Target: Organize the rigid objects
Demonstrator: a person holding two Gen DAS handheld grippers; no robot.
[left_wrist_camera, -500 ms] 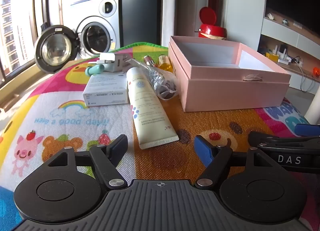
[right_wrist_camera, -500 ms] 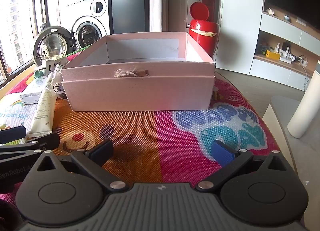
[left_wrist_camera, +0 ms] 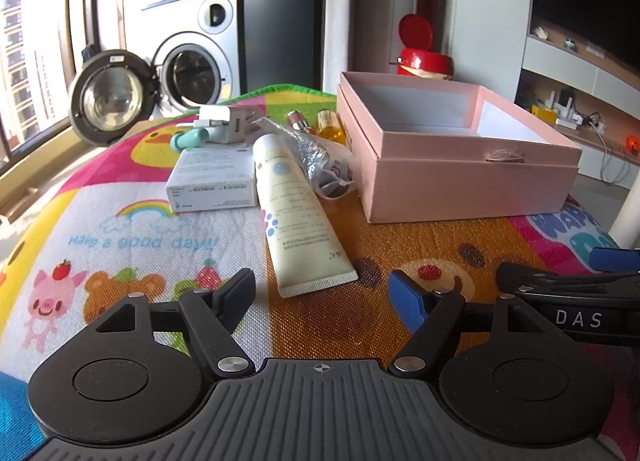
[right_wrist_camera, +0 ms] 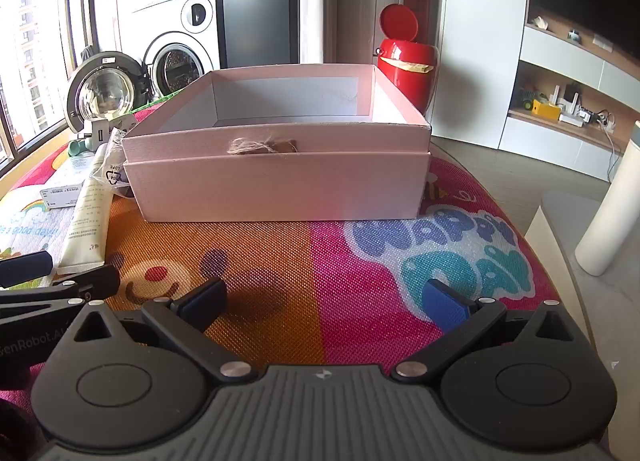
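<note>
An open pink box (left_wrist_camera: 460, 177) (right_wrist_camera: 276, 185) with nothing inside sits on the colourful play mat (left_wrist_camera: 120, 229). Left of it lie a cream tube (left_wrist_camera: 296, 217) (right_wrist_camera: 86, 225), a white carton (left_wrist_camera: 212, 179), a clear plastic bag (left_wrist_camera: 320, 161), a white charger (left_wrist_camera: 228, 123), a teal item (left_wrist_camera: 188, 139) and two small bottles (left_wrist_camera: 316, 123). My left gripper (left_wrist_camera: 322, 297) stands open just short of the tube's crimped end, nothing between its fingers. My right gripper (right_wrist_camera: 324, 299) stands wide open over the mat in front of the box, holding nothing.
A washing machine with its round door (left_wrist_camera: 110, 97) swung open stands behind the mat. A red bin (right_wrist_camera: 406, 65) is behind the box. A white cylinder (right_wrist_camera: 608, 213) stands on the floor at the right, near shelving with small items.
</note>
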